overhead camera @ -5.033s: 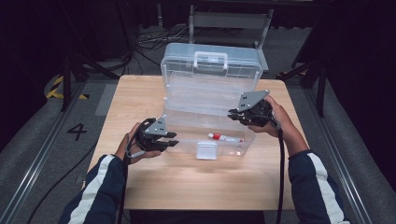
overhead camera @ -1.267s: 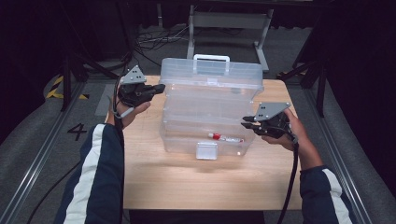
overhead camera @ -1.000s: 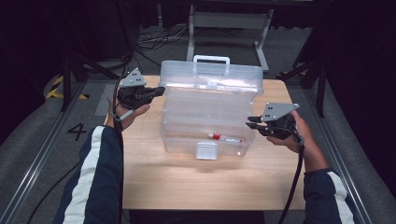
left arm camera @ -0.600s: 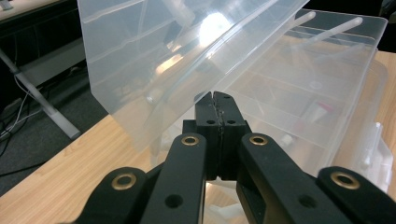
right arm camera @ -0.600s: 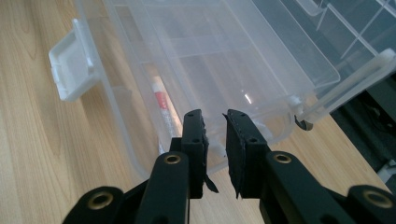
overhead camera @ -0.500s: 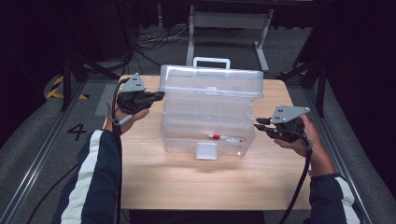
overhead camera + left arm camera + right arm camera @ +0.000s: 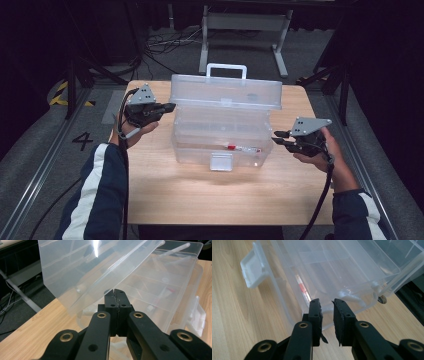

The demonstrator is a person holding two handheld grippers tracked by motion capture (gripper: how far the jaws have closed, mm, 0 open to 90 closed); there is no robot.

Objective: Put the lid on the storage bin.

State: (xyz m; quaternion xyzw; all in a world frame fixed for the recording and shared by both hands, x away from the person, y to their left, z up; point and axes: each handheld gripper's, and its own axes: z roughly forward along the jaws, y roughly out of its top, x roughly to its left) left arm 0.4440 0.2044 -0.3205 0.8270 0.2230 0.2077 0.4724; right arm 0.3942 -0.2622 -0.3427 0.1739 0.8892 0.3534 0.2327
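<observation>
Between both hand-held grippers (image 7: 170, 106) (image 7: 276, 137) stands the clear box (image 7: 222, 125).

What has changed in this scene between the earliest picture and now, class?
The left gripper moved from the front of the clear box to its lid, which has swung down partway. The right gripper drew back off the box to its right side, jaws slightly apart. The box, its red-capped tube and the table stayed put.

The left gripper (image 7: 167, 106) is staying raised with its jaws pressed together, while the right gripper (image 7: 278, 138) is keeping a small gap.
</observation>
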